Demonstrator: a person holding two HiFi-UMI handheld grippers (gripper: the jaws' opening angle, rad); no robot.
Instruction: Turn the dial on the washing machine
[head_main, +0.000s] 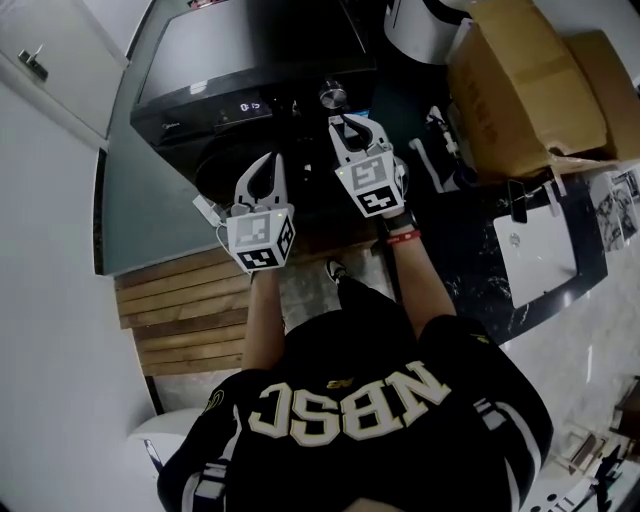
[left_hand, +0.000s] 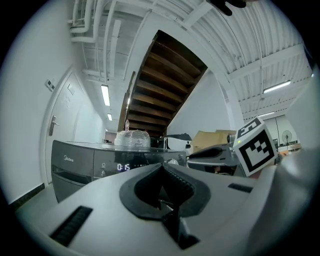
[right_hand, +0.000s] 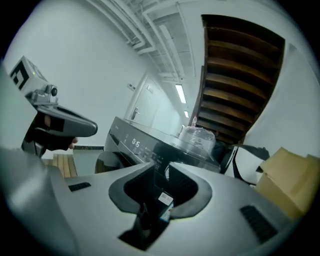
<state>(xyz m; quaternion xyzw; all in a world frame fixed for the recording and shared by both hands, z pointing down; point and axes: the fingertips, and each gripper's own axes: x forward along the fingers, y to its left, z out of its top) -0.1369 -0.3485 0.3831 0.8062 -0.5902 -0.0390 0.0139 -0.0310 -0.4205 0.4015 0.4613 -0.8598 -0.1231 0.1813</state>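
The dark washing machine (head_main: 250, 60) stands in front of me, its lit display (head_main: 250, 105) left of the silver dial (head_main: 333, 95). My right gripper (head_main: 347, 124) hovers just below the dial, short of touching it. In the right gripper view its jaws (right_hand: 161, 167) stand a little apart with nothing between them, and the machine's panel (right_hand: 135, 141) lies beyond. My left gripper (head_main: 270, 160) hangs lower and to the left, before the machine's front. Its jaws (left_hand: 161, 167) meet at the tips and hold nothing. The dial (left_hand: 173, 161) peeks over them.
Cardboard boxes (head_main: 530, 80) and a white appliance (head_main: 425, 25) stand right of the machine. A clear plastic-wrapped item (left_hand: 132, 138) sits on its top. Wooden decking (head_main: 185, 310) lies under my left arm. A white panel (head_main: 535, 250) lies on the dark floor at right.
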